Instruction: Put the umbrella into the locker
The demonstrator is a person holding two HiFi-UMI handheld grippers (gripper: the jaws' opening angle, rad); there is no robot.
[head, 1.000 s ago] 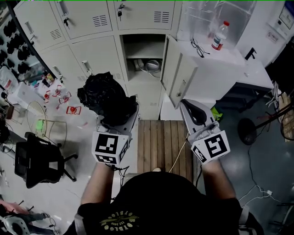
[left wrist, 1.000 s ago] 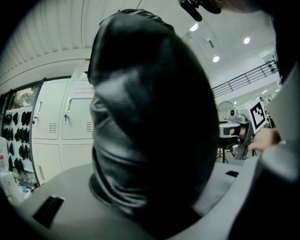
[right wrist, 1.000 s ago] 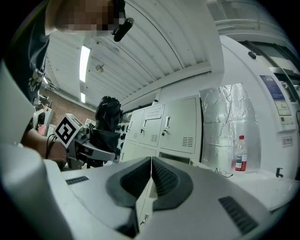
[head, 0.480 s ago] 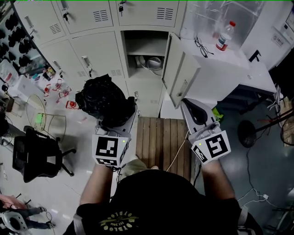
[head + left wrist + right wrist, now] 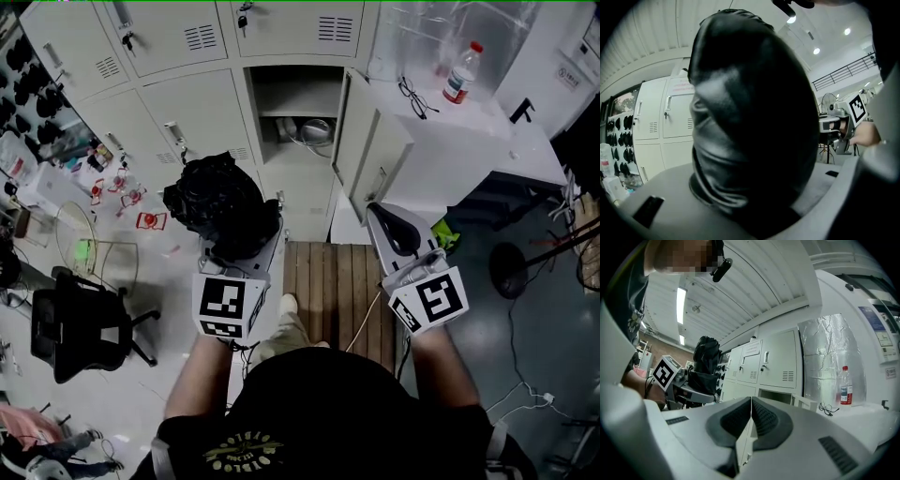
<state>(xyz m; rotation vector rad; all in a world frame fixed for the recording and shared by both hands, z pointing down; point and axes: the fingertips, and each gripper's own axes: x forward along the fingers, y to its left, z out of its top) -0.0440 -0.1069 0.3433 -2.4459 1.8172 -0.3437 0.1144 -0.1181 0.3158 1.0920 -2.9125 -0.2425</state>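
The black folded umbrella (image 5: 217,202) stands up as a crumpled bundle out of my left gripper (image 5: 240,242), which is shut on its lower part. In the left gripper view the umbrella (image 5: 750,122) fills the middle between the grey jaws. My right gripper (image 5: 394,227) is shut with nothing in it; its pads (image 5: 761,418) meet along one line. Ahead of both stands the open locker compartment (image 5: 295,98), its door (image 5: 370,155) swung out to the right. From the right gripper view the umbrella (image 5: 707,359) shows at the left, in front of the locker row.
Something round and cables (image 5: 309,131) lie on the open locker's lower shelf. A white counter (image 5: 469,141) at the right carries a bottle (image 5: 457,73) and glasses (image 5: 412,97). A wooden platform (image 5: 333,291) lies underfoot. A black chair (image 5: 75,328) and clutter stand at the left.
The person's foot has stepped forward onto the wooden platform. Both grippers keep nearly the same places, and the umbrella stays in the left one.
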